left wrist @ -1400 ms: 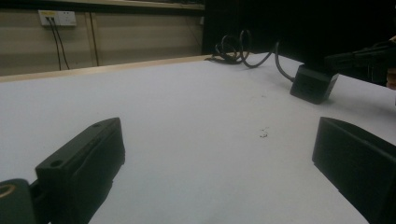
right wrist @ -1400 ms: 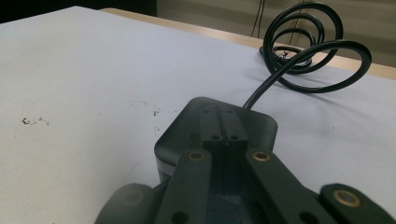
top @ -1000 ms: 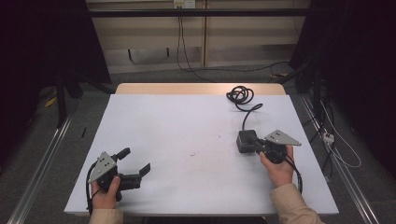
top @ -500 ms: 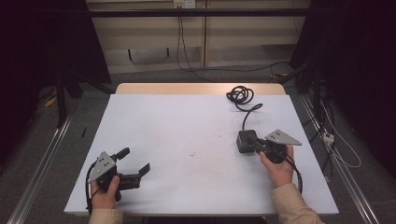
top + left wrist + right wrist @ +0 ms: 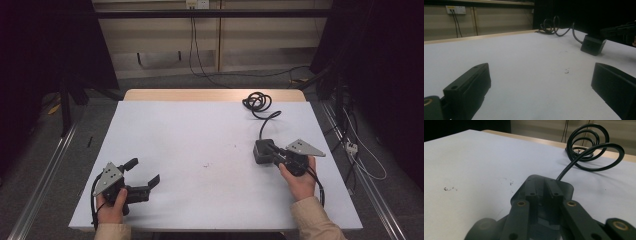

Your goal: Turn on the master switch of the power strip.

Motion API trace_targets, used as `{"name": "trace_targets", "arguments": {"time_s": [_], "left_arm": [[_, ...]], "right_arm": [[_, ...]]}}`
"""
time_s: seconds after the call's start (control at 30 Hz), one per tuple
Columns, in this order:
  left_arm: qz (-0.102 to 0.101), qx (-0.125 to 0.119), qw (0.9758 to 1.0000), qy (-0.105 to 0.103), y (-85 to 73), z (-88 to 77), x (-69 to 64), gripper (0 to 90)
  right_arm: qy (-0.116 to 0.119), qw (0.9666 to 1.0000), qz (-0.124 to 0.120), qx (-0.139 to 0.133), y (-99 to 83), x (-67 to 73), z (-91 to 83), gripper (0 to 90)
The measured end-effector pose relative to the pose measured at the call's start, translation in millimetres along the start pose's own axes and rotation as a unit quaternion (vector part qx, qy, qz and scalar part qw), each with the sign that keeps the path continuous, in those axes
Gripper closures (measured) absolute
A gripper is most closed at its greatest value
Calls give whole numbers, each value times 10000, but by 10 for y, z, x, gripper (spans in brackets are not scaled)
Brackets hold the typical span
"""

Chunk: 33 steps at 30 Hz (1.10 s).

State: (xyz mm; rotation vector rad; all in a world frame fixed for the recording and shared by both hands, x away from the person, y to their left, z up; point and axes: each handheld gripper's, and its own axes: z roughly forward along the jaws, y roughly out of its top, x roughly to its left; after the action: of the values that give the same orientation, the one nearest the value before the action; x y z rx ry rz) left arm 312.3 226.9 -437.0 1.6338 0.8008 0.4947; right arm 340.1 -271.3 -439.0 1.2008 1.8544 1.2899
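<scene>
A black power adapter [image 5: 260, 152] lies on the white table [image 5: 200, 135] at the right, and its cable runs back to a coil [image 5: 257, 101]. My right gripper [image 5: 268, 150] lies low with its jaws stretched over the adapter's [image 5: 567, 186] top. The right gripper's [image 5: 542, 188] jaws have just been opening and stand a narrow slit apart, with no separate thing in the gap. At the front left, my left gripper [image 5: 145, 171] rests on the table, wide open and empty. The left gripper [image 5: 541, 92] faces the adapter [image 5: 593, 45] across the table.
The coil [image 5: 589, 147] sits near the table's far wooden edge [image 5: 210, 95]. A few small dark specks [image 5: 206, 165] mark the middle of the white top. Floor cables and a metal rail [image 5: 370, 180] run beside the table's right side.
</scene>
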Motion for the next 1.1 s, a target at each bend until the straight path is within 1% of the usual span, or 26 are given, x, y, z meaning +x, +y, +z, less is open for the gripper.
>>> {"name": "trace_targets", "arguments": {"time_s": [0.13,0.23,0.27,0.37,0.43,0.5,0.57,0.73,0.9,1.1], "left_arm": [[4,3,10000,1,1,0,-1,21],[13,8,10000,5,2,1,-3,21],[4,4,10000,6,2,3,-3,21],[20,11,10000,-1,4,0,-2,21],[25,-5,10000,1,7,-5,-2,21],[-2,-16,10000,1,7,-5,0,21],[-8,-10,10000,-2,6,-5,5,21],[-15,-9,10000,-2,5,-6,6,21],[3,15,10000,-36,2,11,-9,21],[-5,4,10000,-26,1,9,-4,21]], "right_arm": [[70,9999,95,-65,27,10,-38,697],[128,9996,220,-106,35,-1,-68,572],[163,9995,277,-75,36,-2,-83,557],[223,9994,254,-61,39,10,-118,458],[310,9993,215,-68,41,30,-151,415],[340,9991,229,-89,37,46,-177,368],[382,9990,224,-84,24,55,-192,341],[386,9989,253,-71,-14,63,-206,289],[453,9988,198,-53,-30,79,-239,258],[506,9985,197,-74,-63,83,-284,239]]}}
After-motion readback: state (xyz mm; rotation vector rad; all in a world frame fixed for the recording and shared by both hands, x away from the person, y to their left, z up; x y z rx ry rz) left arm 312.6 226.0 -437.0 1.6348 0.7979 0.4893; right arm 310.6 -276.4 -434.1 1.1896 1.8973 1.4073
